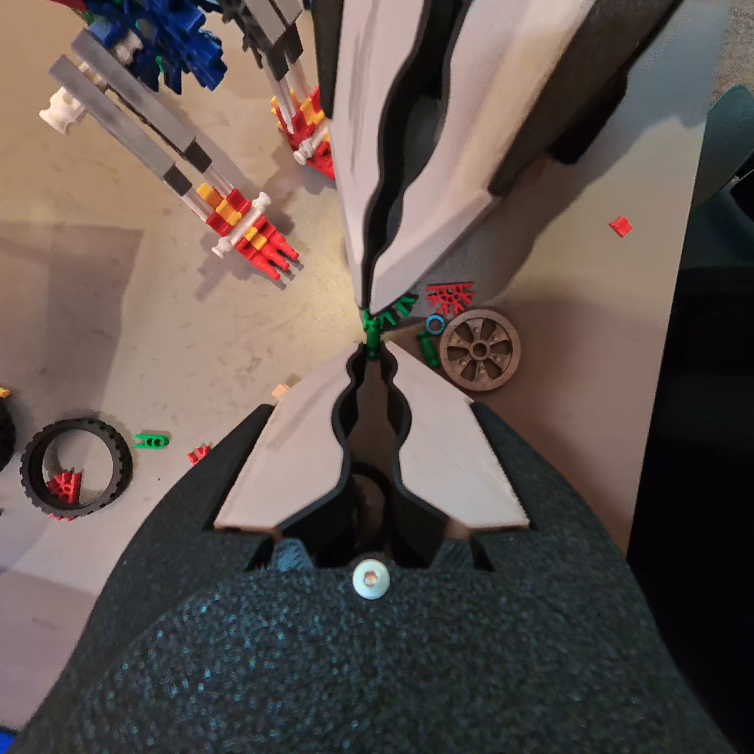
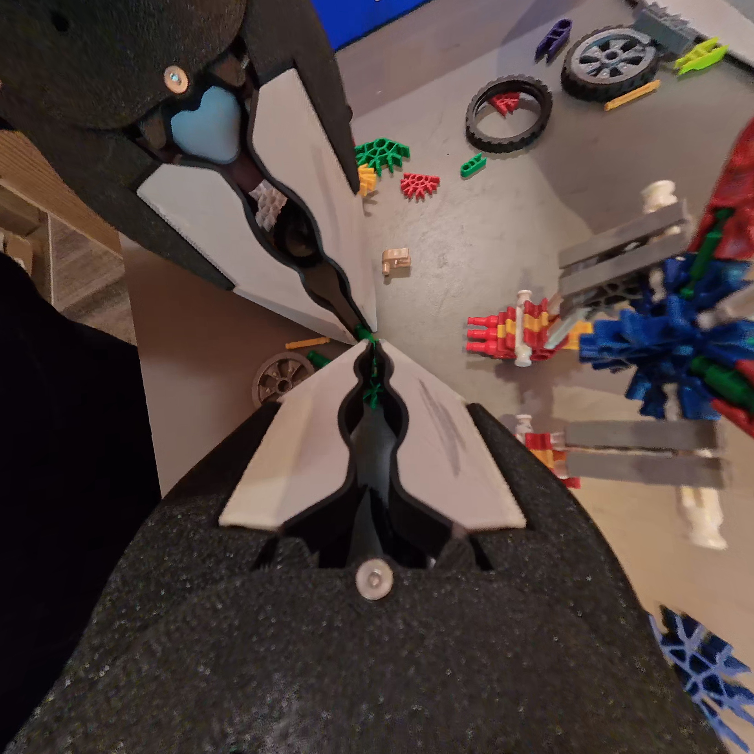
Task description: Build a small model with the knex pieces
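My left gripper (image 1: 371, 354) is shut on a short green rod (image 1: 372, 340) that sticks out past its tips. My right gripper (image 1: 366, 305) comes down from the top of the left wrist view, tip to tip with the left one. It is shut on a green spoked connector (image 1: 392, 315). The rod's far end meets that connector. In the right wrist view my right gripper (image 2: 373, 347) pinches the green connector (image 2: 372, 392) between its fingers. There my left gripper (image 2: 359, 331) enters from the upper left with the green rod (image 2: 361, 332) at its tip. Both are held above the beige table (image 1: 204, 347).
A grey-brown wheel hub (image 1: 479, 350), a blue ring (image 1: 435, 325), a loose green rod (image 1: 427, 349) and a red connector (image 1: 449, 298) lie below the grippers near the table's edge (image 1: 669, 326). A black tyre (image 1: 75, 467), a green clip (image 1: 151, 441) and a built model (image 1: 163, 41) lie left. The grippers are tip to tip, or close to it. From the left gripper's tips to the grey-brown wheel hub (image 1: 479, 350) is close to 4 cm. The right camera catches it too, in the right wrist view (image 2: 285, 385).
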{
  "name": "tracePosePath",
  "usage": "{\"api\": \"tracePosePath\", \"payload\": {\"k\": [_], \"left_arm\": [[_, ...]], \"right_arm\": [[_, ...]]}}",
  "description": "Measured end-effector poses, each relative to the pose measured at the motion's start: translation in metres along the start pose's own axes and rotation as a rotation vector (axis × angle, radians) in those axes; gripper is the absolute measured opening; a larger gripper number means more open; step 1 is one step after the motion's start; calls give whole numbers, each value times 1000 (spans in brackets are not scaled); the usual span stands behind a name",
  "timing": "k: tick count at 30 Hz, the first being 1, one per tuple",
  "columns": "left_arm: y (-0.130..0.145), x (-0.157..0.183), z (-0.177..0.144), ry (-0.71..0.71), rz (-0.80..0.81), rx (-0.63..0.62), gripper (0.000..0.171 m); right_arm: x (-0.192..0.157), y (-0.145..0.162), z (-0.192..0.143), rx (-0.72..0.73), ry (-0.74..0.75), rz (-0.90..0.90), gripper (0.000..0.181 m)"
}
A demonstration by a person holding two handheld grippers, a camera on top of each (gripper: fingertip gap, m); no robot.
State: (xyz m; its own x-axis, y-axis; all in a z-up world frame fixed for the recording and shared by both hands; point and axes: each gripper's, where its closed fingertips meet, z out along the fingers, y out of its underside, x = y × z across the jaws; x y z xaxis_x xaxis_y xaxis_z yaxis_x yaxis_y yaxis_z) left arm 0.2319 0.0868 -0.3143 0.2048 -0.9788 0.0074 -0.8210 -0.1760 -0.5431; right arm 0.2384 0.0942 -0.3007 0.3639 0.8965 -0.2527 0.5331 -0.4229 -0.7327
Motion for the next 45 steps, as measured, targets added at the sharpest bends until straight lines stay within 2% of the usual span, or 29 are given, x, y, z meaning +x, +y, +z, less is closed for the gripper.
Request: {"api": "tracePosePath", "payload": {"k": [6,21,38,45], "left_arm": [[-1,1,0,-11,15,-6,4],[-3,0,2,-35,46,-71,3],[-10,-1,6,-52,84,-100,3],[-10,-3,7,-82,130,-150,4]], "right_arm": [[1,8,-2,-27,6,1,0],[-3,1,1,-1,0,-26,0],[9,11,-8,-10,39,32,0],[8,11,-9,-7,30,33,0]]}}
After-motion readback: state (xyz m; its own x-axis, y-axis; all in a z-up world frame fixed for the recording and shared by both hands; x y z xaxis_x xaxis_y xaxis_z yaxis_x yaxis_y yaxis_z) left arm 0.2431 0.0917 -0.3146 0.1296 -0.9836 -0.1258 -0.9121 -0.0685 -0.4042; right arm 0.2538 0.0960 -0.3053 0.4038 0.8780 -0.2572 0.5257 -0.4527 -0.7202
